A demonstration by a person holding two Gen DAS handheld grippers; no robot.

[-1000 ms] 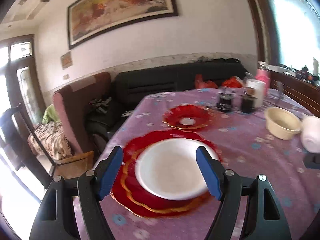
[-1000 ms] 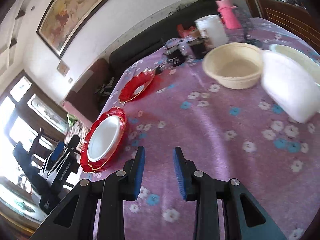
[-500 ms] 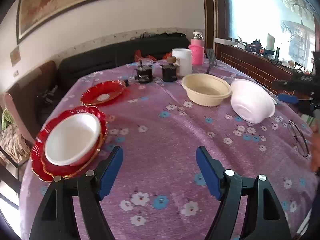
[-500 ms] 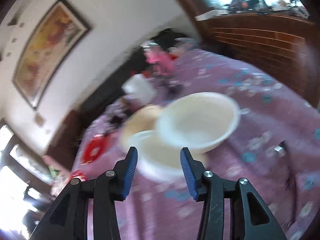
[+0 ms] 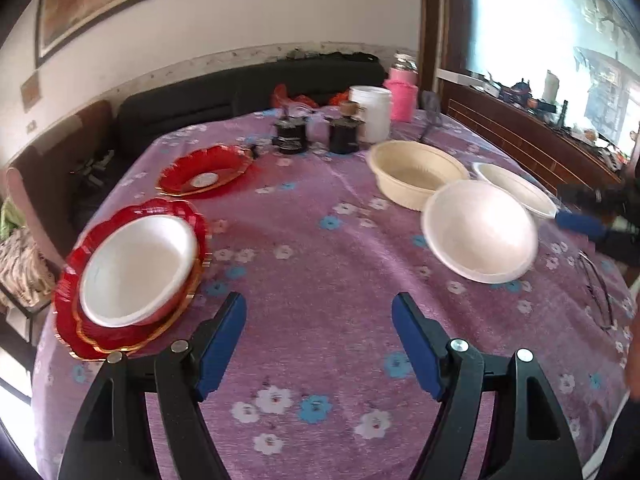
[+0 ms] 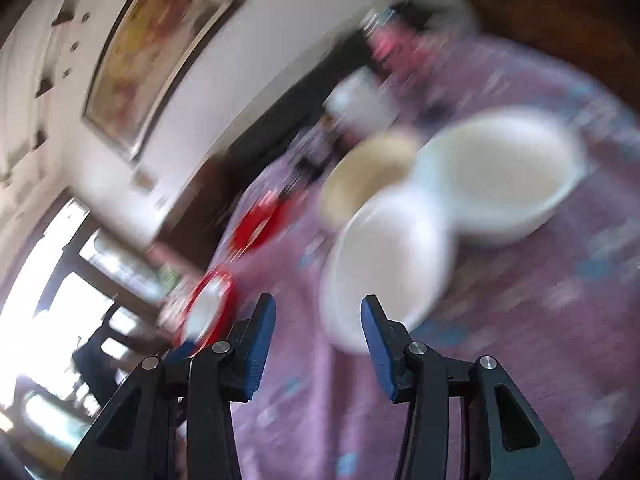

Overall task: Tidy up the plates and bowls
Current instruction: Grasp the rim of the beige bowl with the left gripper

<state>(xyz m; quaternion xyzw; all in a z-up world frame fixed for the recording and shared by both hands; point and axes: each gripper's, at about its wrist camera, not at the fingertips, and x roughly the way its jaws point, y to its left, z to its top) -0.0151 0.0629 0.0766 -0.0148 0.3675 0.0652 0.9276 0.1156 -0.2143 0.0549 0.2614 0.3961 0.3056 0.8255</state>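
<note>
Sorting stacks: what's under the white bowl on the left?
The white bowl sits on stacked red scalloped plates, apparently two; the bowl covers their centres, so anything between stays hidden.

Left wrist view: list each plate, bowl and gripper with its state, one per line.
Large red scalloped plate: flat on table, white bowl in it.
White foam bowl: upright, empty.
Small red plate: flat, nothing stacked.
Beige plastic bowl: upright, empty.
Overturned white bowl: rim down.
Far white bowl: upright.
Left gripper: open, empty.
Right gripper: open, empty.

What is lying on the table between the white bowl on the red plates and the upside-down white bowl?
Left wrist view: only bare flowered tablecloth lies between them.
</note>
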